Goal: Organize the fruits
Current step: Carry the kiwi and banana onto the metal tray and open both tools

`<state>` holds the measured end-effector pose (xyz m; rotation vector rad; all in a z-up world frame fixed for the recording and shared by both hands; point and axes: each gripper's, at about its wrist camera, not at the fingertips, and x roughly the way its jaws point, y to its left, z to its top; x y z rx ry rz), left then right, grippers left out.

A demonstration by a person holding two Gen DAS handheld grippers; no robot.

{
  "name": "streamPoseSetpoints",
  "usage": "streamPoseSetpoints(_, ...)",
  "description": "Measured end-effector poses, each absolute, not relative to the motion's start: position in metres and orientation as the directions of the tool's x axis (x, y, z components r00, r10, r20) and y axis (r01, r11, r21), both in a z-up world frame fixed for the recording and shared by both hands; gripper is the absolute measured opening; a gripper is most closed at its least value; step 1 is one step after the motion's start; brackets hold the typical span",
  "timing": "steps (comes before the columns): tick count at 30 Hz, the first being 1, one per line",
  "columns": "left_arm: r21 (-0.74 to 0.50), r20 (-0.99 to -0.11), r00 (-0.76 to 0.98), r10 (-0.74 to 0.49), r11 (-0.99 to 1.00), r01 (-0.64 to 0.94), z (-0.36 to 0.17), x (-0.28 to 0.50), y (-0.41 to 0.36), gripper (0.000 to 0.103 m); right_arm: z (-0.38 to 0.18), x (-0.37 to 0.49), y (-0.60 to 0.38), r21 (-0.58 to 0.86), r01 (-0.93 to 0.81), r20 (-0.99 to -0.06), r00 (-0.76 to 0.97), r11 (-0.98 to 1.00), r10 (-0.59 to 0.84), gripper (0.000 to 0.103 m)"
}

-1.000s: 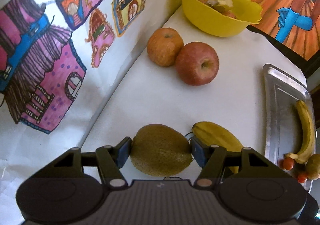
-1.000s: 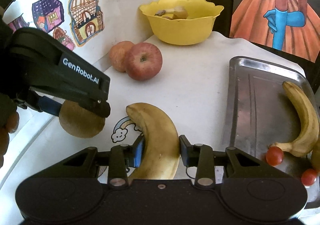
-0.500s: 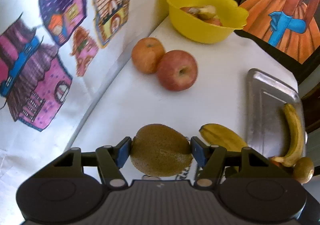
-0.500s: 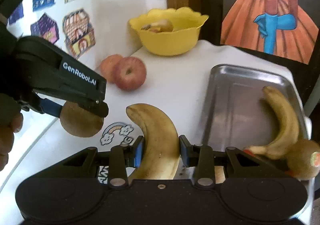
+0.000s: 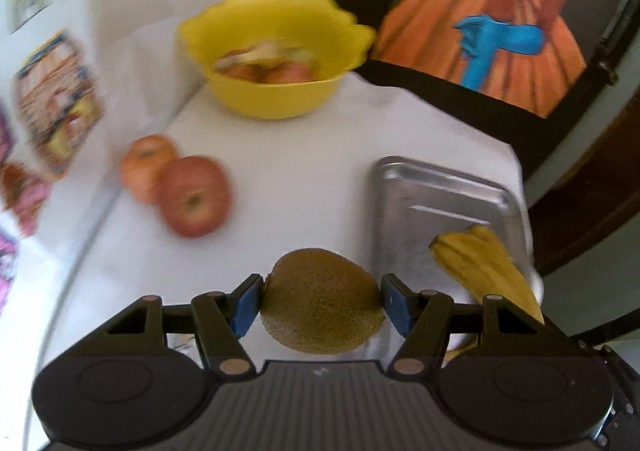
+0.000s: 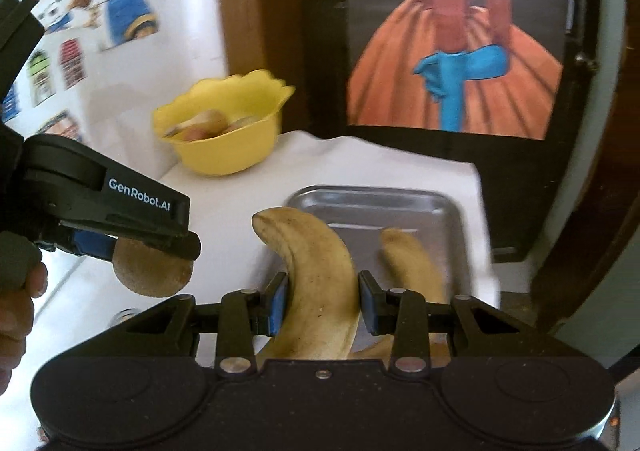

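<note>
My left gripper [image 5: 322, 301] is shut on a brown kiwi [image 5: 320, 303] and holds it above the white table, beside the left edge of the metal tray [image 5: 440, 187]. My right gripper [image 6: 322, 305] is shut on a yellow banana [image 6: 316, 275], held in the air over the near left part of the tray [image 6: 380, 203]. The left gripper with the kiwi [image 6: 152, 271] shows at the left of the right wrist view. A second banana [image 6: 416, 263] lies in the tray. The held banana [image 5: 484, 271] shows at the right of the left wrist view.
A yellow bowl [image 5: 276, 51] with fruit stands at the back by the wall. A red apple [image 5: 194, 197] and an orange fruit [image 5: 146, 163] lie at the left near the sticker-covered wall. The table's edge drops off right of the tray.
Both grippers have risen and moved right toward the tray, carrying the kiwi and the banana. The views now look further over the tray and are blurred.
</note>
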<state>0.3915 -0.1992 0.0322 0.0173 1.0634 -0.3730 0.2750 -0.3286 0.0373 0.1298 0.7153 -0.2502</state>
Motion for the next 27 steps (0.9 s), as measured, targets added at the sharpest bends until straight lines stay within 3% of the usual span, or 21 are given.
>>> streamPoseSetpoints(10, -0.166, -0.858, 0.392, -0.331, 0.902, 0.4, 0.004, 0.39, -0.26, 0.068, 0.014, 0.28, -0.384, 0.026, 0.35, -0.672, 0.7, 0.936, -0.243, 0.038)
streamPoseSetpoints(27, -0.139, -0.89, 0.35, -0.291, 0.906, 0.401, -0.032, 0.396, -0.279, 0.068, -0.008, 0.289, -0.401, 0.083, 0.355, -0.687, 0.697, 0.931, -0.204, 0.039)
